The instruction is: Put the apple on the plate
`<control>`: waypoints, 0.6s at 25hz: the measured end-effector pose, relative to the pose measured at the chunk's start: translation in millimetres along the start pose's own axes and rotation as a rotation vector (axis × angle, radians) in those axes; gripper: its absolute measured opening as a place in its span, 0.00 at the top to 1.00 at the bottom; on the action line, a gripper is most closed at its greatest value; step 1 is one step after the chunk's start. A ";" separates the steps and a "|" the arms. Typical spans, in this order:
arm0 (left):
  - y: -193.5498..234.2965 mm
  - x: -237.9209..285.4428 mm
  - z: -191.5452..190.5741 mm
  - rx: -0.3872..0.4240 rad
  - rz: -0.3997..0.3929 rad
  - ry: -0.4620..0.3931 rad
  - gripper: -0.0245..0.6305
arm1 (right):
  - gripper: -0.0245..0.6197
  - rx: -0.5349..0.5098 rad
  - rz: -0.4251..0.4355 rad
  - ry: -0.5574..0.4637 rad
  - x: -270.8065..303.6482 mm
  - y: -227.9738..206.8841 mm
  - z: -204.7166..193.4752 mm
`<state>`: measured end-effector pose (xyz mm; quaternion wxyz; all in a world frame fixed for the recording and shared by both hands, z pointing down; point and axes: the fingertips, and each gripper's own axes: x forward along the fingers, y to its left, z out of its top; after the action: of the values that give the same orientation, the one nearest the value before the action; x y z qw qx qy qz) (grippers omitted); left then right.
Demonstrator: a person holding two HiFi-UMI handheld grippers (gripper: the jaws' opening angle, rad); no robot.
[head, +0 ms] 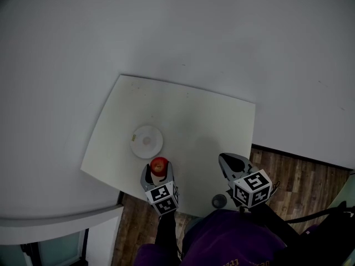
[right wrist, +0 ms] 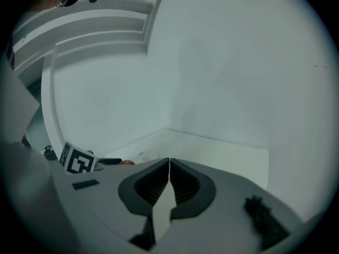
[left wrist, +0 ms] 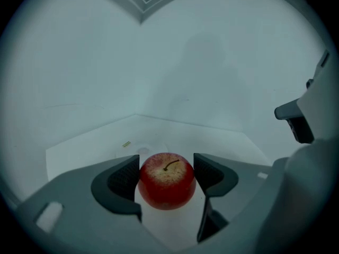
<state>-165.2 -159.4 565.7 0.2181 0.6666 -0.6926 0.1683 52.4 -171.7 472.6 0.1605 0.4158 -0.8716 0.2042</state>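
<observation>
A red apple (left wrist: 167, 181) with a short stem sits between the jaws of my left gripper (left wrist: 166, 169); both dark pads press its sides, so the gripper is shut on it. In the head view the apple (head: 159, 164) and left gripper (head: 158, 172) are near the white table's front edge, just in front of and slightly right of the small round white plate (head: 147, 141). The plate (left wrist: 142, 149) shows faintly beyond the apple. My right gripper (head: 226, 160) is over the table's front right part, shut and empty, its jaws (right wrist: 169, 163) meeting.
The white table (head: 194, 121) stands in a corner of pale walls. Wood floor (head: 299, 176) lies to the right and front. A small dark round thing (head: 219, 201) sits by the table's front edge. The left gripper's marker cube (right wrist: 78, 160) shows in the right gripper view.
</observation>
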 end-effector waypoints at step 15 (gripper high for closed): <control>14.8 8.8 25.2 0.006 0.024 -0.036 0.47 | 0.94 0.006 -0.013 -0.003 -3.4 -1.9 0.3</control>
<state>-182.1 -179.3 549.8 0.2014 0.6619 -0.7038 0.1611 55.9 -170.7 471.2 0.1594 0.4220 -0.8686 0.2050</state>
